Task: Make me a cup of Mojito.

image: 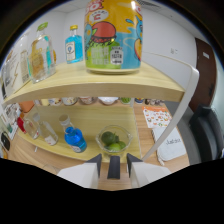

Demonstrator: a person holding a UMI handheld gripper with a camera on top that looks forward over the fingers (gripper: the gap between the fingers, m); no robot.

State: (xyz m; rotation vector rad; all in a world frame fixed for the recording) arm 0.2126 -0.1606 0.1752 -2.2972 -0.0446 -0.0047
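Your gripper (114, 162) sits open and narrow, holding nothing. Just ahead of its fingers a glass bowl (114, 139) of limes (113, 142) rests on the lower shelf (55, 149), with a blue bottle (73, 136) to its left. Above, on the upper shelf (100, 82), stands a yellow can (113, 35) with a cartoon label; its writing is unreadable.

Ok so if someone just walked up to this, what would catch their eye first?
Probably the big bright yellow can standing at the front of the upper shelf, with clear and blue bottles to one side of it. Next, the glass bowl of limes on the lower shelf just ahead of the open gripper, beside a round blue bottle.
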